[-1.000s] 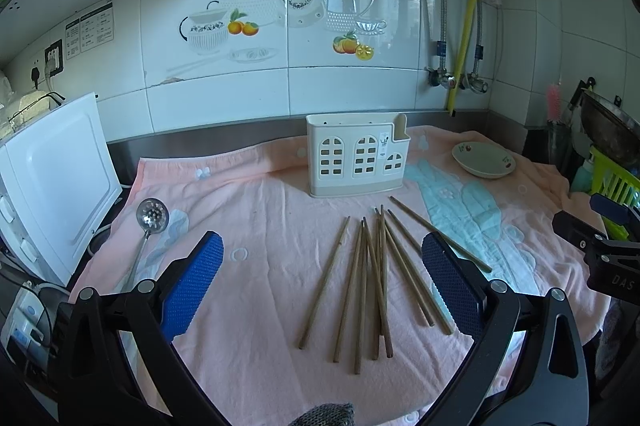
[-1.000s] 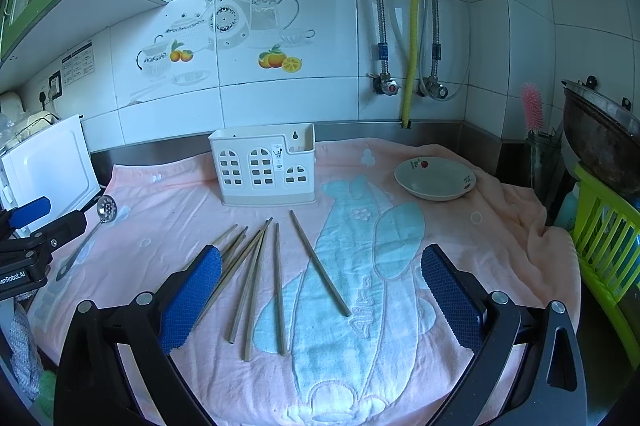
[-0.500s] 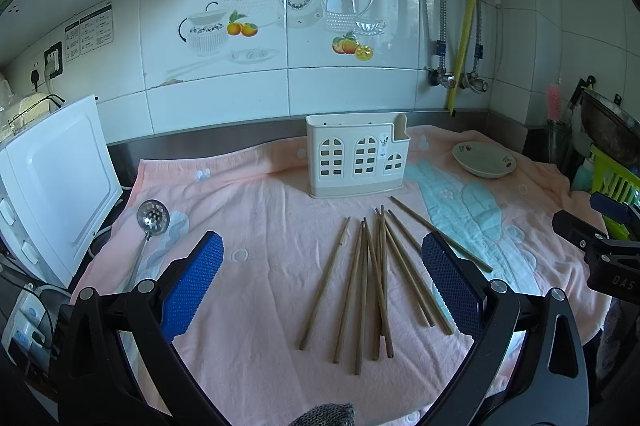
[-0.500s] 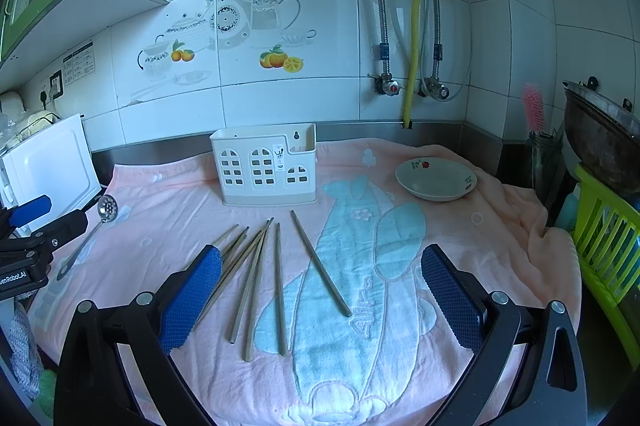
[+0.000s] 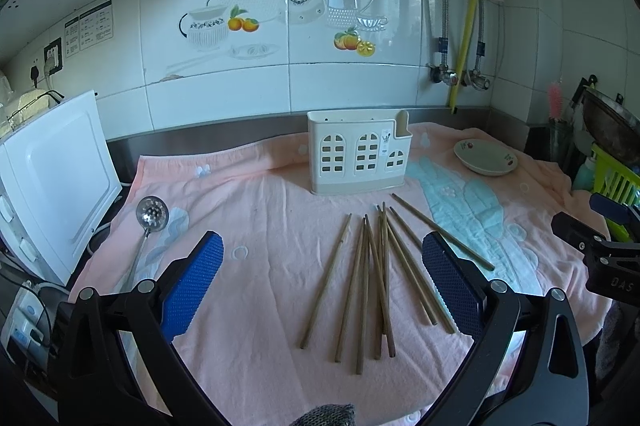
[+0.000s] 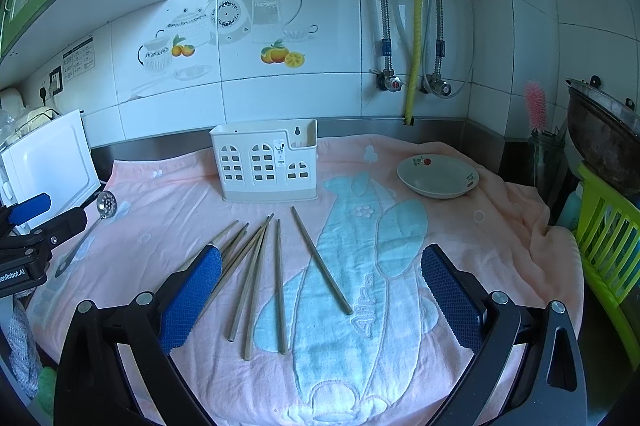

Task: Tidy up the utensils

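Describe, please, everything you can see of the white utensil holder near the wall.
The utensil holder looks like cream-white plastic: a boxy caddy with window-shaped cutouts in its front, a small label, and a lower section at one end below a hanging hole. It stands upright on the pink towel, just beyond the chopsticks. Nothing else touches it; no utensils show inside.

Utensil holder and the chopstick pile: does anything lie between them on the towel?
No. Both wrist views show only bare pink towel between the white utensil holder and the near tips of the chopsticks; the slotted spoon lies off to the left.
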The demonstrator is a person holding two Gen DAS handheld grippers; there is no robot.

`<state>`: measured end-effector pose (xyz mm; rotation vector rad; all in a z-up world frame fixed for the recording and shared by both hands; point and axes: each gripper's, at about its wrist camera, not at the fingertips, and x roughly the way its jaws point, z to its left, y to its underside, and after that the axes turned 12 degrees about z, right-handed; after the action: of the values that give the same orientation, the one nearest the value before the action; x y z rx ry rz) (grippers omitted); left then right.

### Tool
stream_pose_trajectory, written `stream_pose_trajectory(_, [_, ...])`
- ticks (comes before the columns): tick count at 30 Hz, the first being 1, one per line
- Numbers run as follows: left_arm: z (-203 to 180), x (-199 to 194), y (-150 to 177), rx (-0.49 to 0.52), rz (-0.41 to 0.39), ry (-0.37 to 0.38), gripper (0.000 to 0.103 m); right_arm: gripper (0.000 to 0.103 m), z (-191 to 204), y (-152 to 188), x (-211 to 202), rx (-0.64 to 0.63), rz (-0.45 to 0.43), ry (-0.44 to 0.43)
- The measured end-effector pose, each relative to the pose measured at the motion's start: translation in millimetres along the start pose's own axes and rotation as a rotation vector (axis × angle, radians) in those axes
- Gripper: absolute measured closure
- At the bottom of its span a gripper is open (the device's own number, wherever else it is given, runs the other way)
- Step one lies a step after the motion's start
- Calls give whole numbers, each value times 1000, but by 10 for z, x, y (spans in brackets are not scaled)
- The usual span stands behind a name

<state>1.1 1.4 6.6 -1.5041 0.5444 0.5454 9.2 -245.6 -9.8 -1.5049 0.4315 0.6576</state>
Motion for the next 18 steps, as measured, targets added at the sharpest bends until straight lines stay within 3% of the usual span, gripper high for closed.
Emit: stream_pose_trajectory(18, [72,417,83,-14,96,-14,5,6,-24,55,371,-14,75,-8])
